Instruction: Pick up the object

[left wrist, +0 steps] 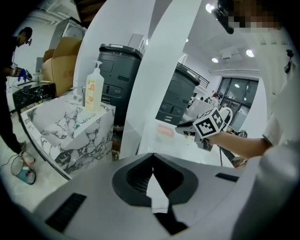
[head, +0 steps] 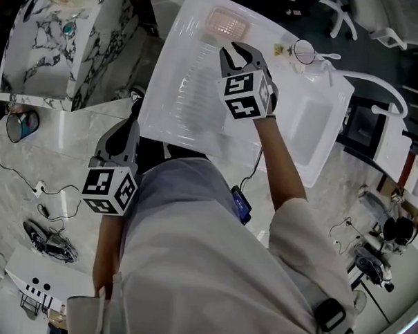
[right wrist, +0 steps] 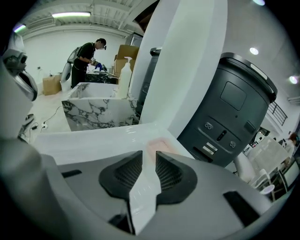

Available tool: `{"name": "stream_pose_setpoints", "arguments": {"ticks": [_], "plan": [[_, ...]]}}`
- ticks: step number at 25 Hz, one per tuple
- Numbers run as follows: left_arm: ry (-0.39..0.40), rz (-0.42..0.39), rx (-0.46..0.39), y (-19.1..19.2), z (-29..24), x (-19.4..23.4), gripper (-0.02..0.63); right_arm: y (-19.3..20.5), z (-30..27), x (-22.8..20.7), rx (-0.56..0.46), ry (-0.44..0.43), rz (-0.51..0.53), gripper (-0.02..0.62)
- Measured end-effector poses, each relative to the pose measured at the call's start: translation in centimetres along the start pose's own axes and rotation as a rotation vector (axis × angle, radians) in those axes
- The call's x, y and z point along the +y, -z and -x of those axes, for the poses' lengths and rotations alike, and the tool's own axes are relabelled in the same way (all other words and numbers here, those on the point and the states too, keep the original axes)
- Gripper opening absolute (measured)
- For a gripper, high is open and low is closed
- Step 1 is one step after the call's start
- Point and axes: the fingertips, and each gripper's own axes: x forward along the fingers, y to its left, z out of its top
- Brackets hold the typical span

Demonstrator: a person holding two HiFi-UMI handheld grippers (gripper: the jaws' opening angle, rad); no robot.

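- The person's pale shirt (head: 204, 266) is nearest. It fills the lower head view and hides the near edge of the white counter (head: 174, 85).
- One pink object (head: 224, 21), flat and rectangular, lies at the counter's far end. It is blurred in every view, so I cannot tell what it is. In the right gripper view the jaw tips cut off its near edge.
- One right claw (head: 240, 57) is over the counter just short of the pink object. Its jaws stand a narrow gap apart, and only bare counter shows between them.
- One left claw (left wrist: 152, 160) is off the counter's left side, above the floor. Its jaw tips are closed together and hold nothing.
- Each claw carries one marker cube, two in all.
- One sink (head: 311, 129) is set in the counter, partly crossed by the person's right forearm. One white tap (head: 378, 84) curves beside it.
- Two dark grey bins (left wrist: 117, 75) (left wrist: 180, 96) stand behind the counter.
- One pump bottle (left wrist: 95, 89) stands on a marbled stand (left wrist: 75, 126) to the left.
- Cables (head: 49, 190) trail on the floor.
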Motion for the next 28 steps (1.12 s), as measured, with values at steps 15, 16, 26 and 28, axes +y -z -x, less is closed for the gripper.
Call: {"name": "stream_pose_setpoints", "arguments": {"ticks": [15, 16, 26, 28], "plan": [[-0.022, 0.038, 0.028, 0.1, 0.3, 3.6, 0.002, 1.5, -6.3, -0.6, 0.150, 0.021, 0.227, 0.135], [-0.022, 0.040, 0.030, 0.1, 0.3, 3.8, 0.002, 1.6, -6.6, -0.7, 0.159, 0.022, 0.239, 0.138], [-0.023, 0.054, 0.047, 0.3, 0.1, 4.9, 0.002, 2.5, -9.3, -1.1, 0.234, -0.007, 0.293, 0.160], [-0.026, 0.057, 0.048, 0.4, 0.1, 5.1, 0.002, 2.9, -9.8, -1.0, 0.250, -0.015, 0.302, 0.167]]}}
